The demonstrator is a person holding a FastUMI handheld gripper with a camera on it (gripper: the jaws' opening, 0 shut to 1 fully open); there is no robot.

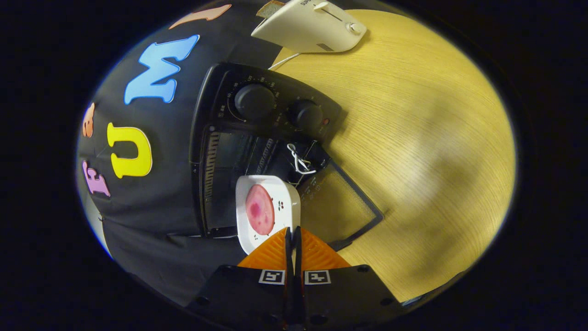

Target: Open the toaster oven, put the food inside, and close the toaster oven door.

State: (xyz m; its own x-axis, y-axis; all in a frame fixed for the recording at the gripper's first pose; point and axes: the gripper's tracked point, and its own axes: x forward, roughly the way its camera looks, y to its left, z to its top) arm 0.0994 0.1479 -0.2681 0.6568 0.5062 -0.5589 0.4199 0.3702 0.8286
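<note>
The gripper (293,234) was closed tight on the near edge of a small white plate (287,193), with its two orange fingers (271,253) almost touching each other and the thin rim pinched between them. On the plate lay a round pink slice of food (260,209), with a darker spot in its middle. The plate had a tiny cherry picture beside the food. The plate was held just ahead of the fingers, right at the open mouth of the black toaster oven (220,138). The far part of the plate was already past the opening, and the near part stuck out over the door. The toaster oven door (340,207) was folded all the way down, and its glass lay flat over the tabletop (413,138). A white cord loop (298,161) hung at the handle edge of the opening. Two big black knobs (255,102) sat side by side on the oven's front panel, with a small red light next to them. The oven stood at the back edge of the wooden tabletop, against the black cloth wall. Beyond the oven, near the far corner of the tabletop, sat a white toaster (317,27) with a slice of bread poking out.
</note>
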